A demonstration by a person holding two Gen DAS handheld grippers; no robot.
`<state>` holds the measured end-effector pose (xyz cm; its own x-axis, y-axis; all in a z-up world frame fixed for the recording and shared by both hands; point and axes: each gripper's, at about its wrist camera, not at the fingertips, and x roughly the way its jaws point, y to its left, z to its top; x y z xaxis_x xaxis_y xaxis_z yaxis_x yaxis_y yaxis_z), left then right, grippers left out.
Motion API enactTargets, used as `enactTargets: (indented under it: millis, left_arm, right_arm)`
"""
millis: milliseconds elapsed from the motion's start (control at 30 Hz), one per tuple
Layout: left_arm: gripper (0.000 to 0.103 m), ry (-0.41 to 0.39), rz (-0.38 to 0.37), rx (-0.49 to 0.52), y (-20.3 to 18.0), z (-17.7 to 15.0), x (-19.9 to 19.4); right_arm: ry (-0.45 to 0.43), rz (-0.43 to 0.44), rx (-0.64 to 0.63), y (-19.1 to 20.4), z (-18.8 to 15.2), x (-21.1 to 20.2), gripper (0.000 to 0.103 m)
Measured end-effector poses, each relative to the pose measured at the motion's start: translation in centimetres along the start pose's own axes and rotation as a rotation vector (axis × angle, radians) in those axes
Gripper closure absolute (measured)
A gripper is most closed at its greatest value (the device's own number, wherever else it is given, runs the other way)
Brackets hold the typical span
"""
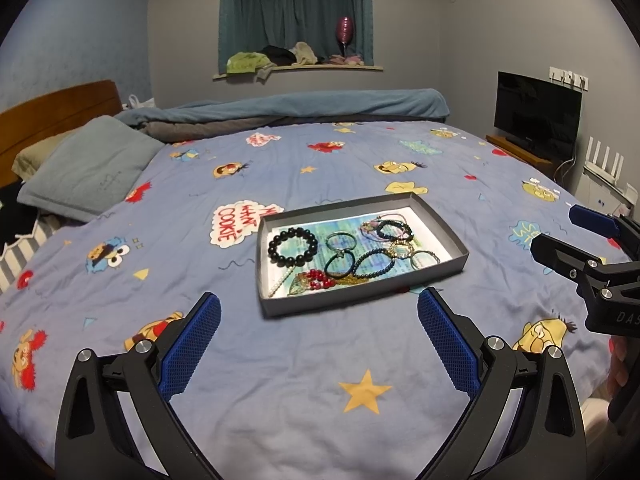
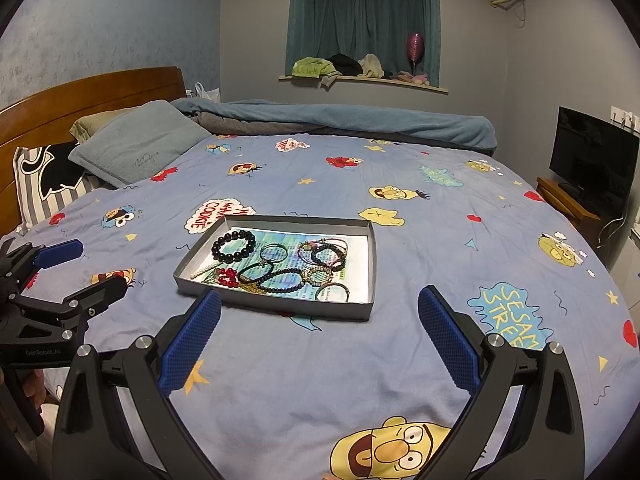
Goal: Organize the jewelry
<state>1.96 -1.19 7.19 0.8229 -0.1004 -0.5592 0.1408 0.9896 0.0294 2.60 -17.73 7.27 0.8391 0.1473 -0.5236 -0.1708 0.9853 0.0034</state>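
A shallow grey box tray [image 1: 360,298] [image 2: 276,306] lies on the blue cartoon bedspread. It holds several pieces of jewelry: a black bead bracelet [image 1: 292,246] [image 2: 234,246], a red bead bracelet [image 1: 318,279] [image 2: 227,276], a dark blue bead bracelet [image 1: 374,263] [image 2: 282,280], metal rings and thin cords. My left gripper [image 1: 318,336] is open and empty, just short of the tray's near edge. My right gripper [image 2: 318,336] is open and empty, also near the tray's front. Each gripper shows in the other's view, the right one [image 1: 560,236] and the left one [image 2: 94,266].
The bedspread [image 1: 280,380] covers a wide bed. Pillows [image 1: 88,164] and a wooden headboard [image 1: 52,112] are at the left. A folded blue blanket [image 1: 300,106] lies along the far side. A TV [image 1: 536,116] stands at the right.
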Motion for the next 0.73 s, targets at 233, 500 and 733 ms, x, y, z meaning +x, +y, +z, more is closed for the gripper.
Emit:
enactTargets:
  millis: [233, 500, 733]
  left_arm:
    - [0.005, 0.001, -0.003, -0.001, -0.1, -0.1, 0.0]
    - [0.005, -0.023, -0.026, 0.013, -0.5, -0.4, 0.2]
    - [0.005, 0.032, 0.002, -0.007, 0.5, -0.5, 1.7]
  right_arm:
    - [0.005, 0.0, 0.0, -0.1, -0.2, 0.2, 0.006]
    - [0.011, 0.004, 0.001, -0.2, -0.2, 0.3, 0.006]
    - [0.023, 0.001, -0.004, -0.3, -0.4, 0.9, 0.006]
